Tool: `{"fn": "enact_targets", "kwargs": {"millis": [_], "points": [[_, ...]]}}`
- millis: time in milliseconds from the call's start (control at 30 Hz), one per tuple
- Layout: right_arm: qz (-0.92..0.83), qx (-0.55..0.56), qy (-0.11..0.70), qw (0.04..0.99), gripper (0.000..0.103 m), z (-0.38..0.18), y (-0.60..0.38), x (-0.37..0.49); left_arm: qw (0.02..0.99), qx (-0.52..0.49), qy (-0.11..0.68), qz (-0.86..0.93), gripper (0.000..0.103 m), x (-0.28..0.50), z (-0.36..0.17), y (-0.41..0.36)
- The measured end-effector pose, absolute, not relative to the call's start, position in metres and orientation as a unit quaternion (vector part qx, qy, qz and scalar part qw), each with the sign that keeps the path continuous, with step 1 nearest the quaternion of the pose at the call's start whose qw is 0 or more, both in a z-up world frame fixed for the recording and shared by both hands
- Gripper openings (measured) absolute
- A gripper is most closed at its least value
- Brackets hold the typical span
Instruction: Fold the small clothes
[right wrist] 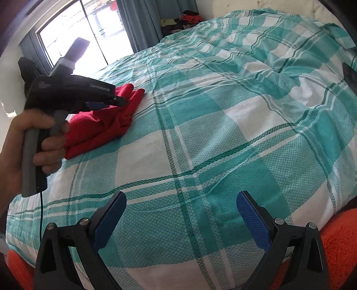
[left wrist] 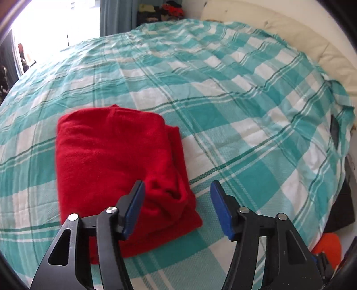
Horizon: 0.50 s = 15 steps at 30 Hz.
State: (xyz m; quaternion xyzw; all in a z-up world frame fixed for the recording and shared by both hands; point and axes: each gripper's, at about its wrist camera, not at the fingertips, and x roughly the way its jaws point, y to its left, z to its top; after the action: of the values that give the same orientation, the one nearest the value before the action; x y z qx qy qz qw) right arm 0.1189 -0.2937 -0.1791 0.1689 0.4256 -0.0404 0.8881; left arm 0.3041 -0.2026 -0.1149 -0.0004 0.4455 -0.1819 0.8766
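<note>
A red garment (left wrist: 116, 169) lies folded into a thick rectangle on the teal and white plaid bedspread (left wrist: 223, 100). My left gripper (left wrist: 177, 187) is open and empty, held just above the garment's near right corner. In the right wrist view the garment (right wrist: 100, 125) sits at the left, partly hidden behind the left gripper tool (right wrist: 73, 91) held in a hand. My right gripper (right wrist: 181, 200) is open and empty over bare bedspread (right wrist: 212, 133), well to the right of the garment.
A cream headboard (left wrist: 301, 38) runs along the far right. Orange fleece fabric (right wrist: 339, 241) lies at the bed's near edge. A window (right wrist: 84, 38) with teal curtains is at the back left. Dark clothes are piled in the far corner (left wrist: 165, 11).
</note>
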Motion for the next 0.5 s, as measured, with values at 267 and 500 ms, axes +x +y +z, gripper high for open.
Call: {"fn": "enact_targets", "kwargs": {"millis": [267,500], "points": [[0.151,0.362,0.382,0.837,0.098,-0.152,-0.296,0.195,0.895,-0.018,0.443,-0.05,0.079,0.237,-0.124,-0.051],[0.148,0.225,0.442,0.856,0.072,-0.146,-0.221,0.309,0.89,-0.04,0.454,-0.021,0.079,0.202,-0.149,-0.027]]}}
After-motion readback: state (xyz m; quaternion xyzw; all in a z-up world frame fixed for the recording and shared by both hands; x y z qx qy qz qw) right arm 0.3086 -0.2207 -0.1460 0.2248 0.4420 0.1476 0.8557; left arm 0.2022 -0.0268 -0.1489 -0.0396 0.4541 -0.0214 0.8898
